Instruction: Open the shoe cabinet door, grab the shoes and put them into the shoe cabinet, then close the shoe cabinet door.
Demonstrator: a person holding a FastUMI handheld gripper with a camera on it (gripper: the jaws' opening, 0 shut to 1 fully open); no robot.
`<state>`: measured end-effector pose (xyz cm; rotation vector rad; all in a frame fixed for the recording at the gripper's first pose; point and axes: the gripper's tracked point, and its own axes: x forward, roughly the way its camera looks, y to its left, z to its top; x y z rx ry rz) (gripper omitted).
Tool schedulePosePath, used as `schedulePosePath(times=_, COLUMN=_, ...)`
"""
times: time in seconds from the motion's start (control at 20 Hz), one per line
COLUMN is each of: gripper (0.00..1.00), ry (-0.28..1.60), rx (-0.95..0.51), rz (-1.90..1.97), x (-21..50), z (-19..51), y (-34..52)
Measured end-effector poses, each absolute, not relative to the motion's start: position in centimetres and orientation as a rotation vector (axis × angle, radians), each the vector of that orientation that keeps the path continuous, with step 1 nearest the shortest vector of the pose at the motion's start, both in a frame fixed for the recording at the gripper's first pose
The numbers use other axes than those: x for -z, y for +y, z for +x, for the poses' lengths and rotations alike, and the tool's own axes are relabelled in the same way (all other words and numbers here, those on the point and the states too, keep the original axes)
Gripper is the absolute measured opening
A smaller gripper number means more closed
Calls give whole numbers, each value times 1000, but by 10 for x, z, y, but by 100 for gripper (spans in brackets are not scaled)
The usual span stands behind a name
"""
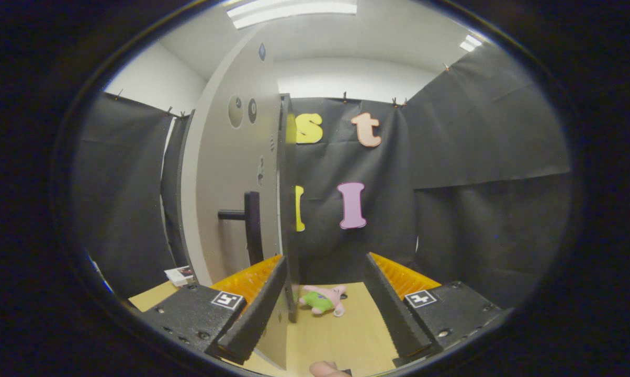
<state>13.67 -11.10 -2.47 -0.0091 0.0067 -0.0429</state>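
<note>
The shoe cabinet door (231, 173) is a tall pale panel swung out towards me, so I see its face and its dark edge (287, 209). A dark bar handle (251, 225) sticks out from the face, just above my left finger. My gripper (325, 256) is open. The door's edge runs down between the fingers, close against the left finger (260, 306) and well apart from the right finger (391, 303).
A small pink and green plush toy (323, 301) lies on the wooden surface (341, 335) just beyond the fingers. A small printed card stack (179, 273) sits left of the door. Black cloth walls close in behind and on both sides. A person's fingertip (325, 369) shows below the fingers.
</note>
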Motion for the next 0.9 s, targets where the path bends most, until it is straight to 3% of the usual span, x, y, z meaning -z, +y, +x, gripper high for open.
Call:
schedulePosePath(times=0.05, gripper=95, ry=6, rx=47, rz=-37, x=24, z=138, y=-111)
schedulePosePath(times=0.25, gripper=95, ry=-9, rx=63, rz=-89, x=23, z=133, y=-86)
schedulePosePath(times=0.65, gripper=94, ry=0, rx=-79, rz=-92, x=31, z=142, y=3)
schedulePosePath(times=0.9, gripper=94, ry=8, rx=-89, rz=-77, x=34, z=154, y=42)
